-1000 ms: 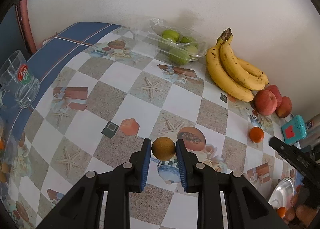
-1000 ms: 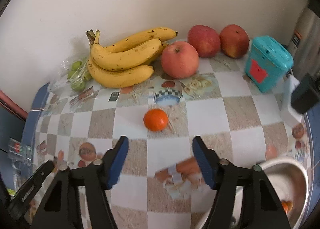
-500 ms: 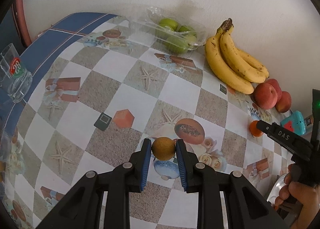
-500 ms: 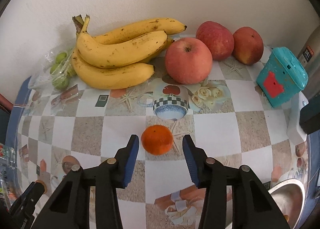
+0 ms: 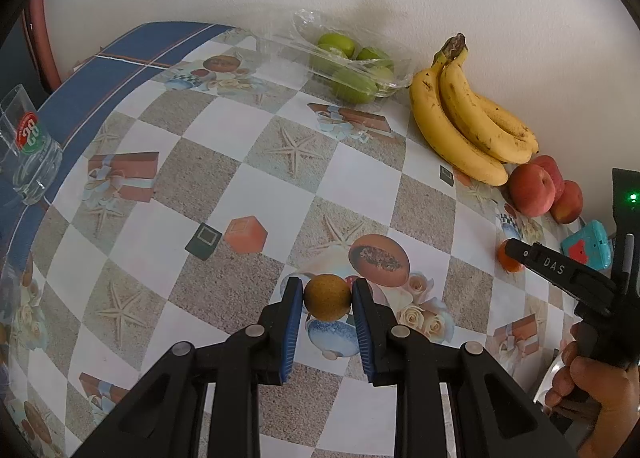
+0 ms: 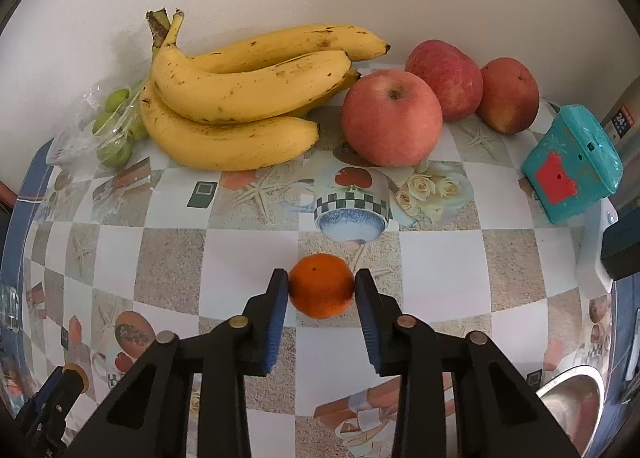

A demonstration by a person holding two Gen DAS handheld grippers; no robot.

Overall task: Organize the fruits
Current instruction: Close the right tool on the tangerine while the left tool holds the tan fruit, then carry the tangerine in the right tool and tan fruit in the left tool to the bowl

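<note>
A small brown round fruit (image 5: 327, 297) hangs just above the patterned tablecloth, and my left gripper (image 5: 327, 287) is shut on it. Over at the right of the left wrist view, my right gripper's black finger covers part of a small orange (image 5: 507, 265). In the right wrist view that orange (image 6: 321, 285) rests on the cloth between the blue pads of my right gripper (image 6: 321, 278). The jaws are closing and the pads meet its two sides. A bunch of bananas (image 6: 240, 98) and three red apples (image 6: 392, 118) lie along the wall behind it.
Green fruits sit in a clear plastic box (image 5: 352, 66) by the wall, left of the bananas. A teal box (image 6: 572, 166) stands right of the apples, with a metal bowl (image 6: 572, 398) at the front right. A drinking glass (image 5: 28, 150) stands at the table's left edge.
My right gripper moved forward and down to the orange and its jaws narrowed from wide apart to touching it. The left gripper kept its hold on the brown fruit and barely shifted.
</note>
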